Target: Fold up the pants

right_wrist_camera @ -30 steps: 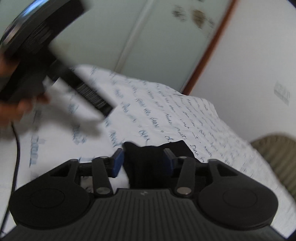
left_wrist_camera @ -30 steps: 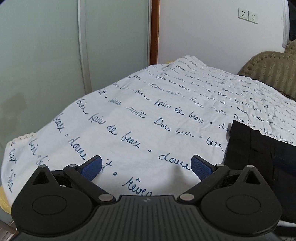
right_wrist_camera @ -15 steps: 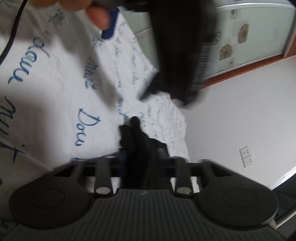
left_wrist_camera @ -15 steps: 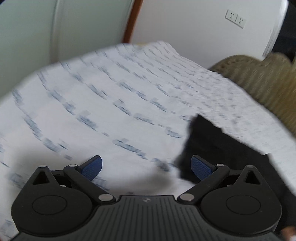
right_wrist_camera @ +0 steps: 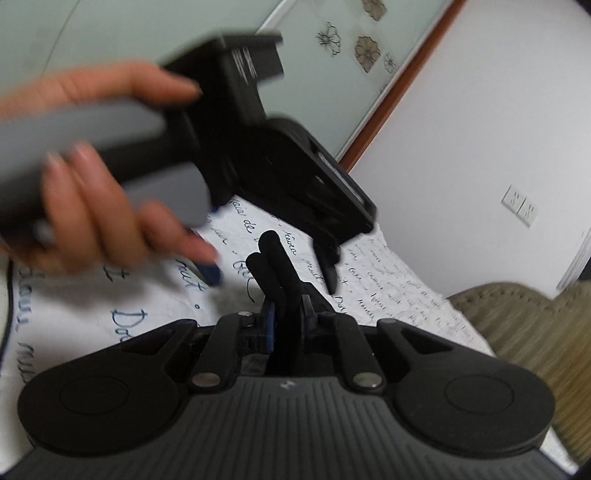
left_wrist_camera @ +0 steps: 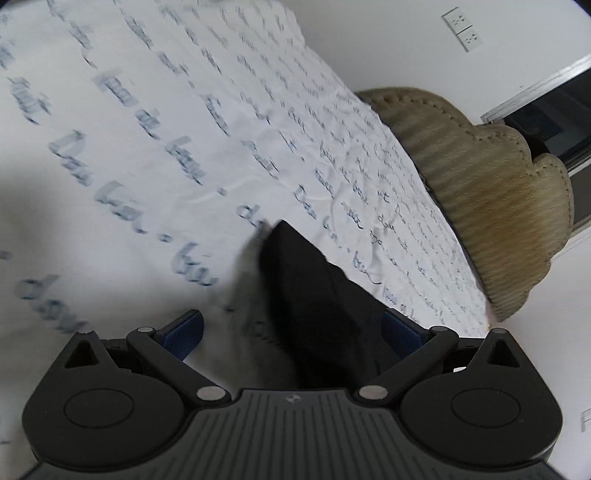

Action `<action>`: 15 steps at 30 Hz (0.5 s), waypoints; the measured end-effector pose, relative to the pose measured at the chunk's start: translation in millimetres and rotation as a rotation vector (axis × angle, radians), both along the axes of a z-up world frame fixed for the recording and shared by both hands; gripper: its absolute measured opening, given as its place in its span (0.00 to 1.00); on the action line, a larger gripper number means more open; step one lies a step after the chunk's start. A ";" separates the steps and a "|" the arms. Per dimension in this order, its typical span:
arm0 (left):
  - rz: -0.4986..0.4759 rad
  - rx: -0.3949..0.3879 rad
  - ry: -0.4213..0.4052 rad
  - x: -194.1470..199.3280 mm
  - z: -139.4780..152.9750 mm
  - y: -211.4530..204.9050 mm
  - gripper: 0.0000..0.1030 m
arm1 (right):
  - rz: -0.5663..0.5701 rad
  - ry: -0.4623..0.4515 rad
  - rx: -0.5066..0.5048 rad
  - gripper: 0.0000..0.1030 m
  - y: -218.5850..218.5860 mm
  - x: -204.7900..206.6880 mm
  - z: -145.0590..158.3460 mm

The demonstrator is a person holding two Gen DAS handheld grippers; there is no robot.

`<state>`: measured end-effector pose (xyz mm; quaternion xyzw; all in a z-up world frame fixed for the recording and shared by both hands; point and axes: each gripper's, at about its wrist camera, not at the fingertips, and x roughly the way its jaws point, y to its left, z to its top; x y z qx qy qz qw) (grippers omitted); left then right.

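The black pants lie on a white bedsheet with blue script. In the left wrist view a raised black fold runs between the wide-open blue pads of my left gripper, closer to the right pad. In the right wrist view my right gripper is shut on a bunched fold of the black pants, which sticks up between the pads. The left gripper body and the hand holding it hover just above and beyond the right gripper.
A tan ribbed cushioned headboard or chair borders the bed on the right, also in the right wrist view. White wall with sockets and frosted wardrobe doors stand behind the bed.
My left gripper has swung right and down, so the black fold now sits between its open pads. My right gripper has closed tighter on the fold of pants and rotated.
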<state>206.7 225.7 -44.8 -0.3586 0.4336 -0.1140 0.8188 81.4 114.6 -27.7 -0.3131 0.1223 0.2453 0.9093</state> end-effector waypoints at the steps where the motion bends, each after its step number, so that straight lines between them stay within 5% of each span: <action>1: -0.011 -0.011 -0.001 5.3 -2.2 -4.3 0.99 | -0.004 0.008 0.016 0.11 -1.3 0.7 0.8; 3: -0.013 -0.012 0.002 12.6 -4.5 -11.6 0.90 | -0.010 0.015 0.029 0.11 -3.7 3.3 0.6; 4: -0.012 -0.008 0.001 14.5 -4.1 -13.6 0.57 | -0.013 0.014 0.032 0.11 -3.4 3.1 -0.2; 5: -0.035 -0.005 0.006 17.1 -4.1 -15.8 0.39 | -0.015 0.016 0.035 0.11 -3.1 2.0 -1.6; 7: -0.037 0.018 0.024 20.7 -6.2 -17.6 0.23 | -0.016 0.039 0.034 0.18 -5.4 5.9 -1.3; 11: -0.042 0.052 -0.011 17.0 -5.9 -17.4 0.18 | 0.023 0.112 0.111 0.24 -32.6 -6.4 21.0; 15: -0.030 0.140 -0.080 5.4 7.9 -29.9 0.17 | -0.166 0.140 0.143 0.24 -92.2 23.1 34.7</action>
